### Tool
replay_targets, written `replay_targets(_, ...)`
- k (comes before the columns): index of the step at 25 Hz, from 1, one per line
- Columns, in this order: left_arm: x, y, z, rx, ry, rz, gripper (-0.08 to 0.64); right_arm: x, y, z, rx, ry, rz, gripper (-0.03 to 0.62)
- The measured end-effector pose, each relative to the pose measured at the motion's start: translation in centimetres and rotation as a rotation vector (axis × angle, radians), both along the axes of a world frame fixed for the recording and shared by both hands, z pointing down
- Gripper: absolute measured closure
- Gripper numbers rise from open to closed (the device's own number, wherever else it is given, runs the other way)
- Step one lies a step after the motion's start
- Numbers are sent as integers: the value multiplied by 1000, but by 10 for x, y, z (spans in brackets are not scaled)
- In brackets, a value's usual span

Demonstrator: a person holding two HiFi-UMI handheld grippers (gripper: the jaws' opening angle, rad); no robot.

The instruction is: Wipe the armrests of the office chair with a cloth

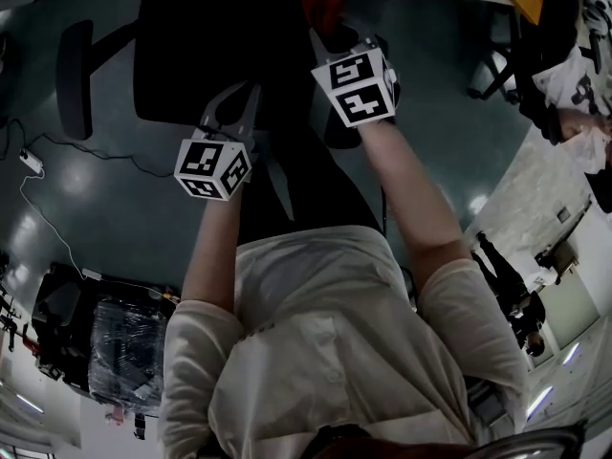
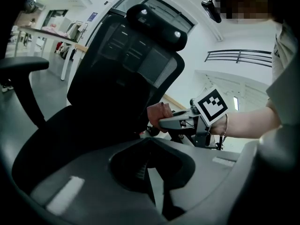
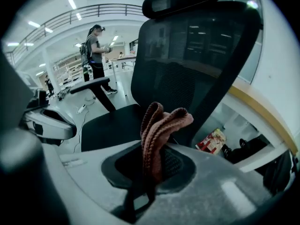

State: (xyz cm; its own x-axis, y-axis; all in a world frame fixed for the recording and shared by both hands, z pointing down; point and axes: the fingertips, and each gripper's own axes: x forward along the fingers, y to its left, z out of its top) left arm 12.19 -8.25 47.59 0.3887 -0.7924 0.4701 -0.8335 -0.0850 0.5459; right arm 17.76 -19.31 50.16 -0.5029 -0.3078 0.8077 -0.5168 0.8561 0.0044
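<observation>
Fingers (image 3: 206,186) clamp cloth (image 3: 157,135), clearest in right gripper view.

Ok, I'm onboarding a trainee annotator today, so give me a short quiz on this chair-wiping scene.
1. Which gripper clamps the cloth? A left, B right, C neither.
2. True or false: the left gripper holds something between its jaws.
3. In the left gripper view, which part of the office chair juts out at far left?
Key: 1 B, the right gripper. 2 False; its jaws are shut on nothing. 3 An armrest.
</observation>
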Motion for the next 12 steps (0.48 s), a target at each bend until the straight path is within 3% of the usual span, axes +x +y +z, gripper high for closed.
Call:
replay_targets(6, -48, 24, -32, 46, -4, 3, 543, -22, 18, -35, -21, -119, 186, 541)
replay_targets(12, -89, 59, -111, 153, 32, 87, 543, -41, 69, -119, 151, -258, 345, 541)
